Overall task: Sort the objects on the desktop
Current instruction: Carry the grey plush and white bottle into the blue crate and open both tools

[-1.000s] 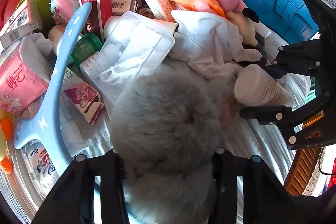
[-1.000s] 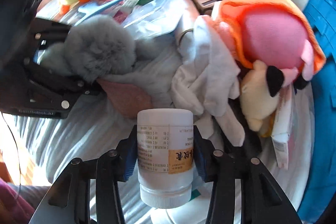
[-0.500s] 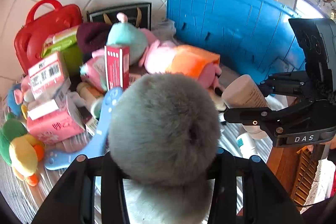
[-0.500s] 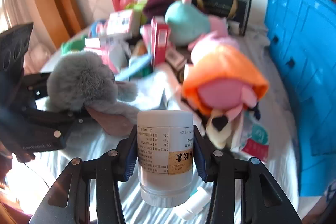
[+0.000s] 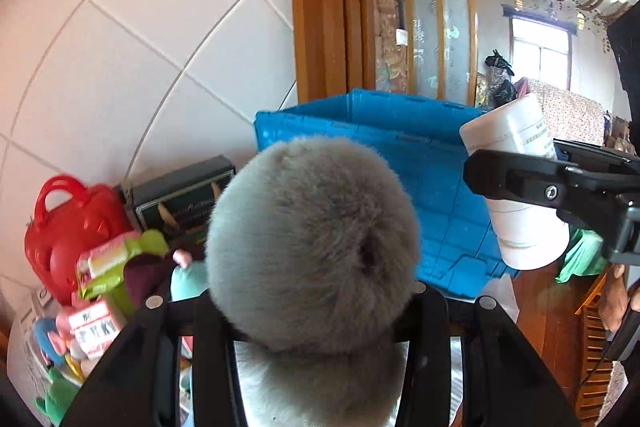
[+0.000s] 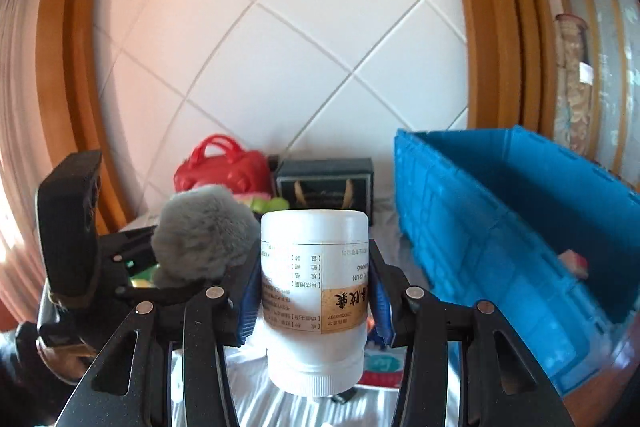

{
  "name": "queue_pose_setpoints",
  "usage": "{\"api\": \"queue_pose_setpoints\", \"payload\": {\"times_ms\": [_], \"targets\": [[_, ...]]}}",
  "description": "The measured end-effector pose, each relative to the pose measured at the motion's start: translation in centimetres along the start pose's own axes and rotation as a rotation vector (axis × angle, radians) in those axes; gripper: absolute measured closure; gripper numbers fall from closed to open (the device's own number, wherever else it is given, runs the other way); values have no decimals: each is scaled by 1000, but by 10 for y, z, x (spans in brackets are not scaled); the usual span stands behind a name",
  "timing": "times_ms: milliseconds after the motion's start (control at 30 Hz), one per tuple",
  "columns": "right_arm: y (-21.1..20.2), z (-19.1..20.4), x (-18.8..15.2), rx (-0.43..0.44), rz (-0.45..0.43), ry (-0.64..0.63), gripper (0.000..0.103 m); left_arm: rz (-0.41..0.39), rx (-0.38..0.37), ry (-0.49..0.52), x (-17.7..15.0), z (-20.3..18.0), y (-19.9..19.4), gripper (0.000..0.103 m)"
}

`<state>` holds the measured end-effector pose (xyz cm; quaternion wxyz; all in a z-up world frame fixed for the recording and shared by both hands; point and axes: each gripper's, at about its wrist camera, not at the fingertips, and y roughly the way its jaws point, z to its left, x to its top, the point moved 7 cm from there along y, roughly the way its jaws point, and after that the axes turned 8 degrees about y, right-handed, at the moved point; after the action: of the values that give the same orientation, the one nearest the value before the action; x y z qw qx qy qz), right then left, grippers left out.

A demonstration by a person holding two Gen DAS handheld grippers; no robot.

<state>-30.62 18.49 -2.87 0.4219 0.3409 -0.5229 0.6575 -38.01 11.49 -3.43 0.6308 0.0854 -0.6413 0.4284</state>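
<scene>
Tiled wall (image 6: pixel 280 47) | left jaws clamp grey pompom (image 5: pixel 312 247) | right jaws clamp white bottle (image 6: pixel 314 291) | crate (image 6: pixel 520 227) interior: right view only

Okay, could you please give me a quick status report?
Left tool shut on grey fluffy toy. Right tool shut on white bottle, cap down. Blue crate open, nothing in the way.

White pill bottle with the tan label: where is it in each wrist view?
Left wrist: white pill bottle with tan label at right edge, clamped in the right gripper.
Right wrist: bottom centre, cap toward the camera, between the blue pads.
Shared landmark: blue plastic crate.
</scene>
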Motion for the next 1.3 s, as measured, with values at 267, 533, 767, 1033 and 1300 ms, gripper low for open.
{"api": "queue_pose_setpoints", "payload": {"times_ms": [267, 533, 767, 1033, 1300], "targets": [[-76, -93, 76, -155, -196, 60, 58, -107, -4, 107, 120, -79, 46, 61], [-101, -192, 112, -251, -241, 131, 58, -152, 81, 159, 205, -130, 102, 61], [-102, -251, 120, -268, -230, 180, 58, -142, 116, 189, 231, -157, 139, 61], [-93, -283, 118, -260, -208, 216, 58, -116, 135, 209, 234, -169, 162, 60], [-81, -322, 137, -310, -220, 284, 22, -88, 265, 244, 242, -163, 173, 1]]}}
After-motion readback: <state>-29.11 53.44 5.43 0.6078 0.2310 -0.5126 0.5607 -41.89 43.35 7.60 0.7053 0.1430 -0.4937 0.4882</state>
